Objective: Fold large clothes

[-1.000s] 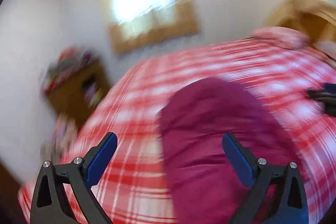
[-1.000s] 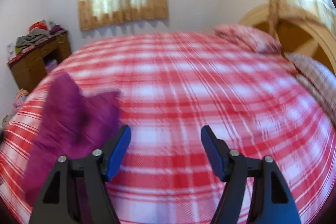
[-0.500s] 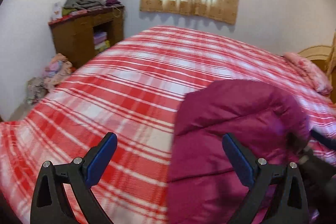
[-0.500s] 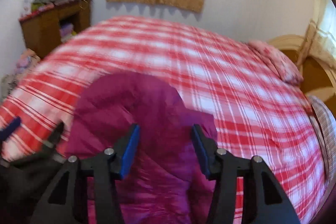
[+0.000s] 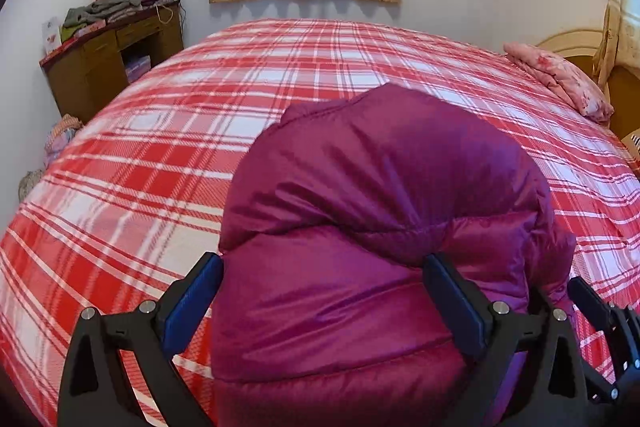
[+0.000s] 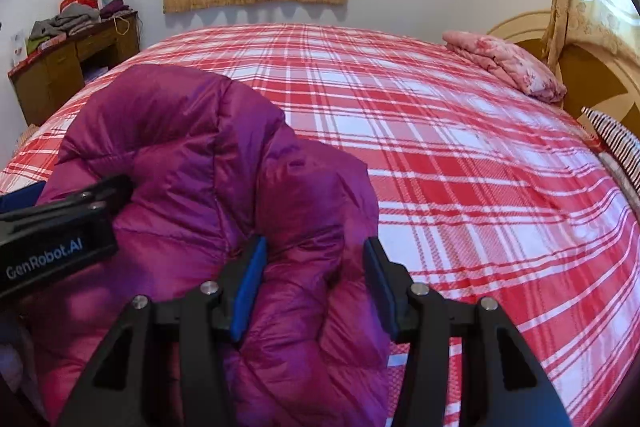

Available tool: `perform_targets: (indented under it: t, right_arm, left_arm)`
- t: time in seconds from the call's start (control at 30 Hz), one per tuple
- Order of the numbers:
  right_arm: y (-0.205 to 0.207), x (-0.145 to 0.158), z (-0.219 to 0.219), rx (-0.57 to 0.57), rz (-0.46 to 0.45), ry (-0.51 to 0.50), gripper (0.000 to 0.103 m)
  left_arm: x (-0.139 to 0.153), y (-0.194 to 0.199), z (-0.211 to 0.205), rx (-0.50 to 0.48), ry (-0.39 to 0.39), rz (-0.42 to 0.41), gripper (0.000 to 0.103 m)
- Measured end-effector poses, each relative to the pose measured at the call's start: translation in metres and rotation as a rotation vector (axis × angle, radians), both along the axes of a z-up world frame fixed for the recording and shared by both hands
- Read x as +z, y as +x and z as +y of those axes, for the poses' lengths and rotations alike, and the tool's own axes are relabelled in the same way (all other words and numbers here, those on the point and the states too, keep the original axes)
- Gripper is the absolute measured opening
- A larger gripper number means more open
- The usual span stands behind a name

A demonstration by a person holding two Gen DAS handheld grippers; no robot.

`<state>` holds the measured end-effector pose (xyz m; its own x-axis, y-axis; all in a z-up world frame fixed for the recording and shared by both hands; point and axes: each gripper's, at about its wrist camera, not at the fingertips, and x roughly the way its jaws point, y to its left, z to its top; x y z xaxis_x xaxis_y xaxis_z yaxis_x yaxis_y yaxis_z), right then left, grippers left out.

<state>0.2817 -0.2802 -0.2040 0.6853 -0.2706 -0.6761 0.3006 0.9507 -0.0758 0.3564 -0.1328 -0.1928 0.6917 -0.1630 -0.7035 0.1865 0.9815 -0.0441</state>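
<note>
The magenta puffer jacket (image 5: 372, 227) on the plaid bed (image 5: 160, 155) is cut off below; both left tongs (image 5: 320, 291) and right tongs (image 6: 312, 279) straddle its folds, spread, the right having just narrowed

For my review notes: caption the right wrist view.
Right gripper straddles magenta puffer jacket on red plaid bed.

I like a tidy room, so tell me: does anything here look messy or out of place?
Yes. The purple puffer jacket sits bunched in a puffy heap on the plaid bed, not laid flat. Clothes are piled loosely on the wooden desk, and a small heap of fabric lies beside it by the wall.
</note>
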Motion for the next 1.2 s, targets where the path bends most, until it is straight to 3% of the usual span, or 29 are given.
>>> perform_targets:
  t: [1.2]
  right_arm:
    - [-0.009, -0.019, -0.006, -0.006, 0.046, 0.057, 0.052]
  left_arm:
    - [-0.021, 0.004, -0.021, 0.028, 0.103, 0.029, 0.102]
